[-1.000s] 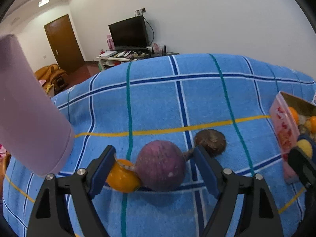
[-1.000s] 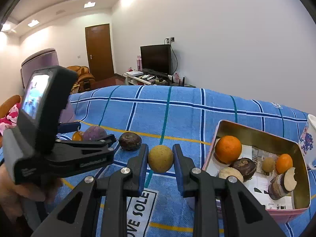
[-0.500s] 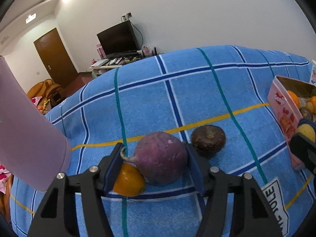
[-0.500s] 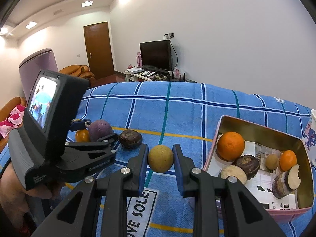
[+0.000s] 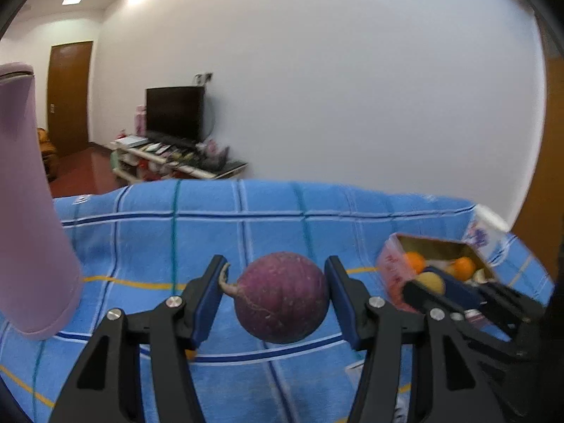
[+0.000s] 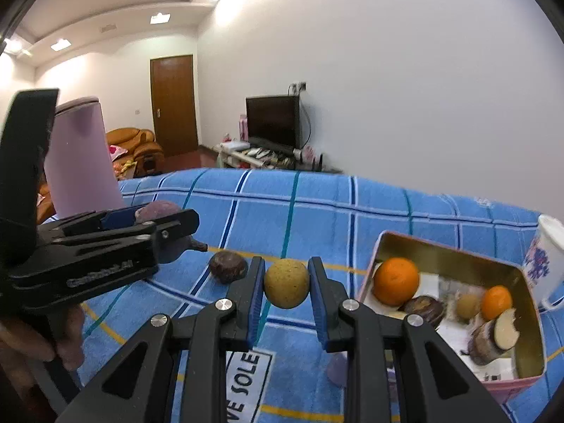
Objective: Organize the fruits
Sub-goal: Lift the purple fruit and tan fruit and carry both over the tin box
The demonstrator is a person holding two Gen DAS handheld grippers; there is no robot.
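Note:
My left gripper is shut on a round purple fruit with a stem and holds it above the blue checked cloth; it also shows in the right wrist view. My right gripper is shut on a small yellow-brown round fruit, held above the cloth just left of the pink tin box. The box holds two oranges, a dark fruit and several other pieces. A dark brown fruit lies on the cloth.
A tall mauve cup stands at the left. A white printed mug stands right of the box. A small orange fruit peeks out under my left finger. A white label lies on the cloth.
My left gripper has lifted the purple fruit off the cloth and swung toward the box. The right gripper holds its yellow fruit and has tilted up slightly.

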